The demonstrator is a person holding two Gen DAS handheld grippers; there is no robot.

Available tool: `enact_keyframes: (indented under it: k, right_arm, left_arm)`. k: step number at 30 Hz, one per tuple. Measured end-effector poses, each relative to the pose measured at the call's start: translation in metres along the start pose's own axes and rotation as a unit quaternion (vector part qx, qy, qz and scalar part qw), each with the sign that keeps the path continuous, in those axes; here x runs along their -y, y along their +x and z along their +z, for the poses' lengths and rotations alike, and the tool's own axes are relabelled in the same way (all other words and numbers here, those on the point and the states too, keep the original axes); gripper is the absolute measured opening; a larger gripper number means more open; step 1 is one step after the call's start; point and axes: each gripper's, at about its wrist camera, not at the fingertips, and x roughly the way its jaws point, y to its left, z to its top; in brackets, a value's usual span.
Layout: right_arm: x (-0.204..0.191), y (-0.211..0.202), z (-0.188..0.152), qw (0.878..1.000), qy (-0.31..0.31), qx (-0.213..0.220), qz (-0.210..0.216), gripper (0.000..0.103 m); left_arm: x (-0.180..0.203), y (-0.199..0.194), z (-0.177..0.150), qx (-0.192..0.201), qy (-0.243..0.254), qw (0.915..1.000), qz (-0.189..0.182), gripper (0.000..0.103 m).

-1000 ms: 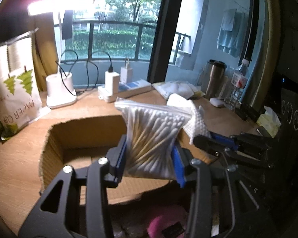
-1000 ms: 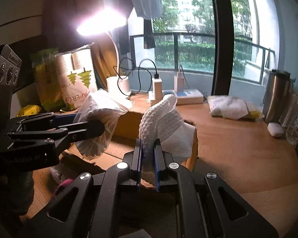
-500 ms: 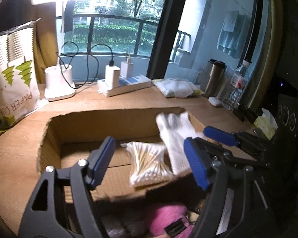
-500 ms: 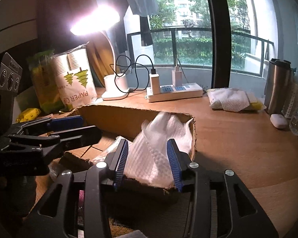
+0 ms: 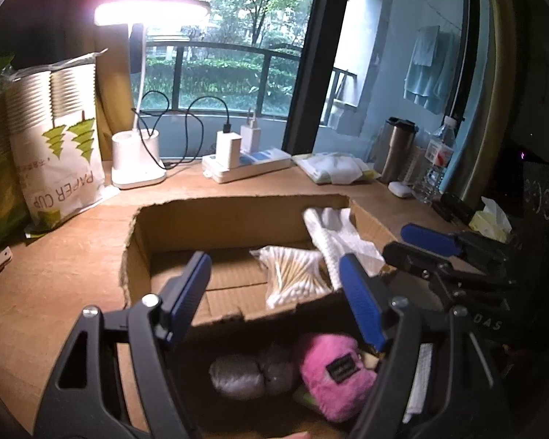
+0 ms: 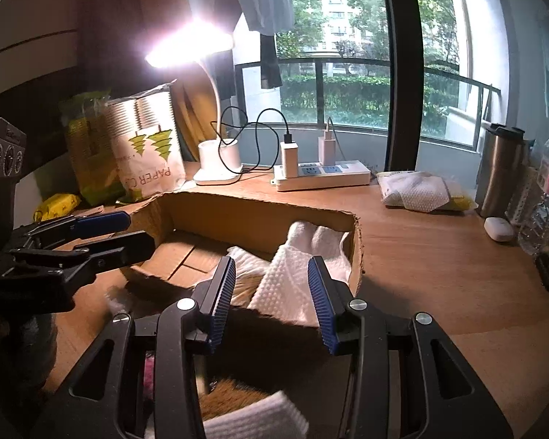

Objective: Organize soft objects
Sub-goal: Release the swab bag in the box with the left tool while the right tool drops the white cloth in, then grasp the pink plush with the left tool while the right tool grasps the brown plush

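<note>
A clear plastic bag of cotton swabs (image 5: 292,274) lies flat on the floor of the shallow brown cardboard box (image 5: 216,219), toward the box's right end as the left wrist camera sees it. Touching it on the right, a white textured cloth (image 5: 333,237) lies in the same box, its upper end propped against the right-hand wall.

The left gripper (image 5: 274,296) hangs over the box's near wall with its blue-padded jaws spread wide and nothing between them; earlier frames show them closed on the swab bag, and they have just been opening. The right gripper (image 6: 274,296) sits at the box's near right corner, its jaws apart by a moderate gap and gripping nothing, the white cloth lying beyond and below them; these jaws too have just been opening, off the cloth.

In front of the box's near wall, lower down, sit a fluffy pink pouch with a dark label (image 5: 333,369) and a grey rounded bundle (image 5: 238,373) just beside it.

Behind the box on the wooden desk (image 5: 36,292) stand a white desk lamp (image 5: 139,161), switched on, and a white power strip with chargers plugged in (image 5: 245,164). To the box's left stands a bag of paper cups (image 5: 55,146). Beyond its right end are a folded white pack (image 5: 336,168), a steel tumbler (image 5: 397,150) and a water bottle (image 5: 437,161).
</note>
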Motion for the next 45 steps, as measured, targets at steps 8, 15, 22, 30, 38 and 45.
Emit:
enact_keyframes:
  k: [8, 15, 22, 30, 38, 45]
  right_arm:
    - [-0.012, -0.021, -0.007, 1.0, -0.011, -0.005, -0.008, 0.053]
    - [-0.019, -0.031, -0.019, 1.0, -0.013, -0.016, -0.008, 0.056]
    - [-0.017, -0.037, -0.034, 0.999, -0.009, -0.033, -0.009, 0.056]
    - [-0.007, -0.033, -0.045, 0.999, 0.001, -0.047, -0.008, 0.057]
    - [-0.011, -0.032, -0.046, 0.999, -0.017, -0.039, 0.008, 0.057]
    - [-0.013, -0.013, -0.055, 0.995, -0.059, -0.075, 0.012, 0.05]
  left_arm:
    - [0.002, -0.014, -0.01, -0.002, -0.003, 1.0, -0.009, 0.074]
    - [0.008, -0.021, -0.024, -0.014, -0.004, 0.9997, -0.017, 0.075]
    - [0.016, -0.022, -0.035, -0.028, 0.002, 0.9993, -0.024, 0.075]
    - [0.023, -0.017, -0.045, -0.046, 0.006, 0.9986, -0.025, 0.076]
    - [0.032, -0.005, -0.053, -0.07, 0.022, 0.9971, -0.02, 0.076]
    - [0.036, -0.004, -0.056, -0.075, 0.031, 0.9966, -0.014, 0.076]
